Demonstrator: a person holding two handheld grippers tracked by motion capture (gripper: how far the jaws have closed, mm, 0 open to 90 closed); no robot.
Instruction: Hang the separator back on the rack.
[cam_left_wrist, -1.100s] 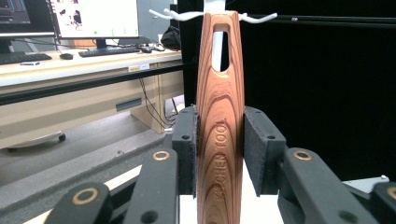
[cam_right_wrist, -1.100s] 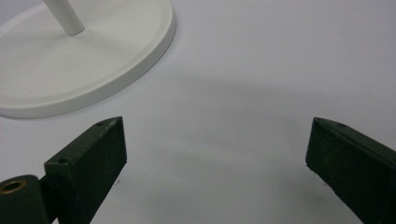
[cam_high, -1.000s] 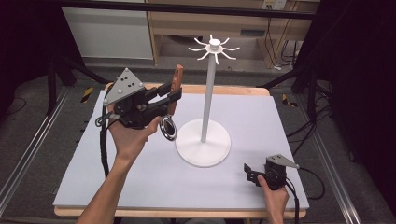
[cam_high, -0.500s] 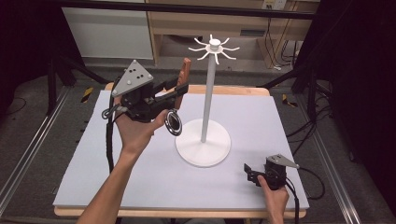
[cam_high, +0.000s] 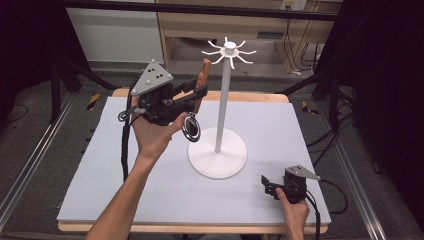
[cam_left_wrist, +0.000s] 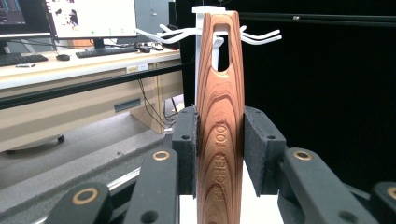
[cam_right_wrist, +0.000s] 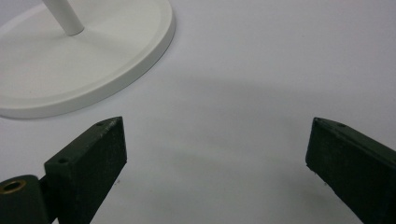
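Note:
A kitchen tool with a wooden handle (cam_high: 204, 74) and a round metal head (cam_high: 191, 128) is held upright, handle up, in my left gripper (cam_high: 199, 95), which is shut on the handle. In the left gripper view the handle (cam_left_wrist: 219, 116) sits between both pads (cam_left_wrist: 186, 140), and its hanging hole lines up in front of the white hook stand's top (cam_left_wrist: 205, 28). The stand (cam_high: 225, 100) rises from a round base (cam_high: 217, 161) at mid table, just right of the tool. My right gripper (cam_high: 268, 186) rests open on the mat at the front right, nothing between its fingers (cam_right_wrist: 93, 158).
The stand's base (cam_right_wrist: 70, 70) lies close to the right gripper's far left. A grey mat (cam_high: 125, 190) covers the table. A wooden desk and cables stand beyond the far edge, and black drapes hang at both sides.
My left gripper has carried the tool up and to the right, closer to the stand's hooks. The right gripper has stayed where it was.

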